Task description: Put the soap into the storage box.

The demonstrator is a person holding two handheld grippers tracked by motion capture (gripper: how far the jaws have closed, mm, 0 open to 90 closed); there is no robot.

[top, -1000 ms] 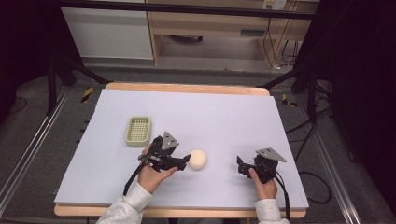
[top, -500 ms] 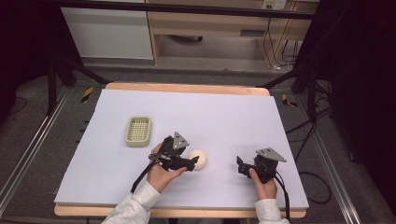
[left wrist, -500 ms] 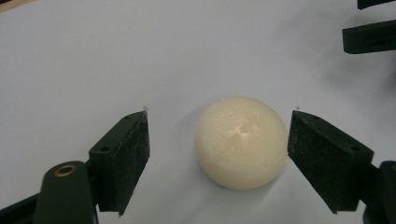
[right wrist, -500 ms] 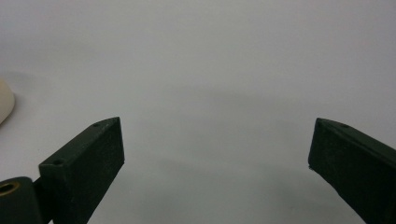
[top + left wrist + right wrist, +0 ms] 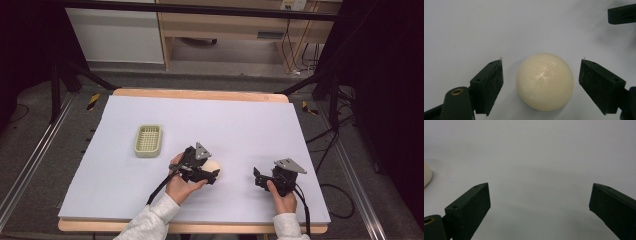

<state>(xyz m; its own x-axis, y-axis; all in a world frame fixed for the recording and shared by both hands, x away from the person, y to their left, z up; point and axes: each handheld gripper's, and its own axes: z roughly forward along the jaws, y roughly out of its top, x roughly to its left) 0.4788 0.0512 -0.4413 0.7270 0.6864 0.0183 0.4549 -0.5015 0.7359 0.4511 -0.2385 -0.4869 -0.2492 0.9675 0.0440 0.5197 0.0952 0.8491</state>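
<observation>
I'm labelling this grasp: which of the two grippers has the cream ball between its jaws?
The left gripper: the ball sits between its open jaws, not yet touched. The right gripper stands open over bare table.

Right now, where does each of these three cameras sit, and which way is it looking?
High view: above the table, looking forward and down; both forearms and grippers show.
Left gripper view: on the left gripper, looking along its open jaws at the ball between them.
Right gripper view: on the right gripper, jaws open over bare table.
Shared: all three show the ball.

left tool point(image 5: 541, 87) moved in, straddling ball point(image 5: 545, 84)
</observation>
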